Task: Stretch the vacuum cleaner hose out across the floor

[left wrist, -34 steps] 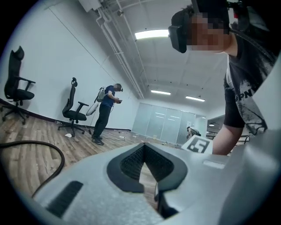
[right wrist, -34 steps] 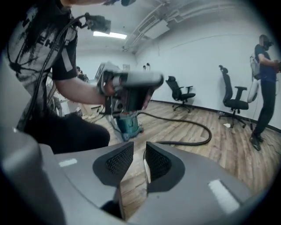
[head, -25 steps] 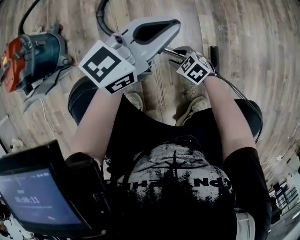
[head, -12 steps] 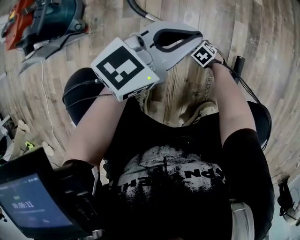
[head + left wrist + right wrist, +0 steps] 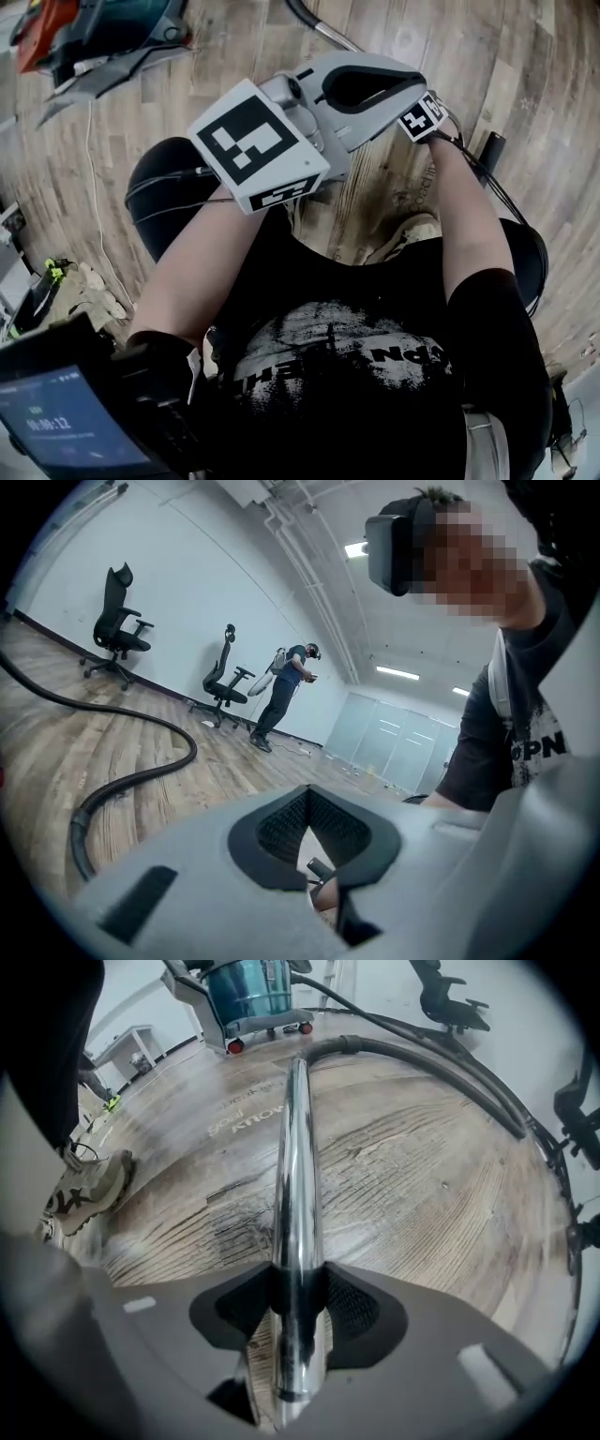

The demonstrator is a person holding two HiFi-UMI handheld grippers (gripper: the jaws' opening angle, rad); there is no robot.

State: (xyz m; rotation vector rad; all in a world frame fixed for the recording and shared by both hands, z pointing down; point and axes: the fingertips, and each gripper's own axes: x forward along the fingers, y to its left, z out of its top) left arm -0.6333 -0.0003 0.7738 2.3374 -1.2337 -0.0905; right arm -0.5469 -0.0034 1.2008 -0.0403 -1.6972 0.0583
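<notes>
Clamping tube (image 5: 297, 1147): right gripper (image 5: 298, 1302), jaws have just been closing onto it.
Left gripper (image 5: 307, 808): clenched, empty.

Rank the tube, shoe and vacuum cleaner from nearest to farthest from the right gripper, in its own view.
1. Tube: between the jaws, which have just been closing.
2. Shoe: at the left.
3. Vacuum cleaner: far off, at the top.

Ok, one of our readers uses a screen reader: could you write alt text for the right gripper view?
The right hand-held gripper, whose jaws have just been closing, clamps a shiny chrome vacuum tube running away over the wooden plank floor into a dark grey hose; a teal canister vacuum cleaner stands beyond.
</notes>
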